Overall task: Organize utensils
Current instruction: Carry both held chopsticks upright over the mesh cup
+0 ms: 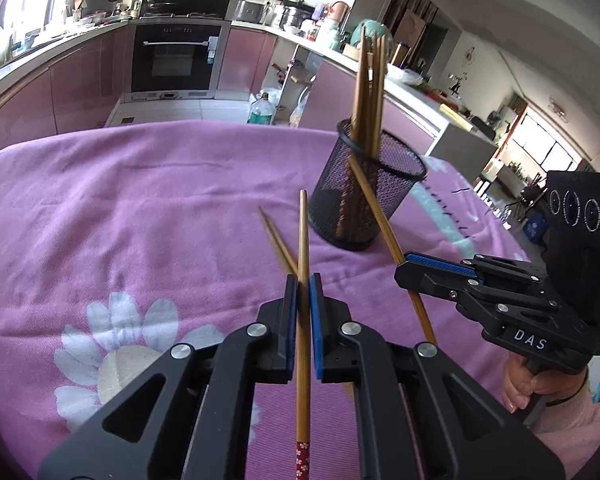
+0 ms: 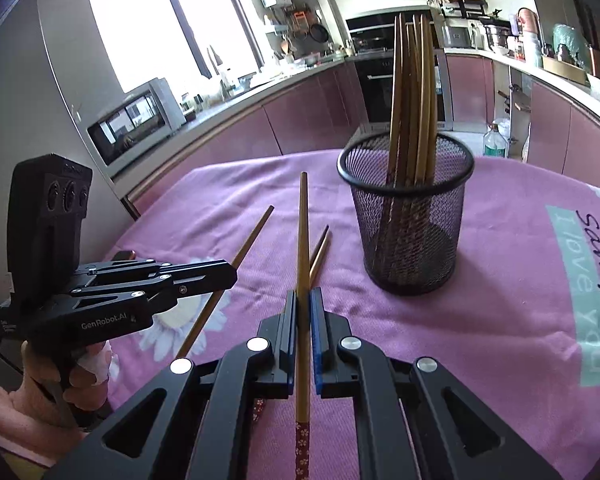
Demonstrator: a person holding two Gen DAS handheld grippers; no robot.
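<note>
Jaws on both grippers are clamping a chopstick each: left gripper (image 1: 304, 300), right gripper (image 2: 304, 312). Mesh cup (image 2: 406, 216) is sitting just ahead; probably one more chopstick (image 2: 319, 254) lying on the cloth (image 2: 500, 280).

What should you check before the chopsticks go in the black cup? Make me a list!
1. Left tool shut on a chopstick: ok.
2. Right tool shut on its own chopstick: ok.
3. Mesh cup standing upright on the purple cloth: ok.
4. Room in the cup beside the chopsticks already inside: ok, open space shows.
5. Tips pointing down into the cup: not ok, both held sticks point up and forward.
6. Loose chopstick on the cloth clear of both tools: cannot tell.
</note>
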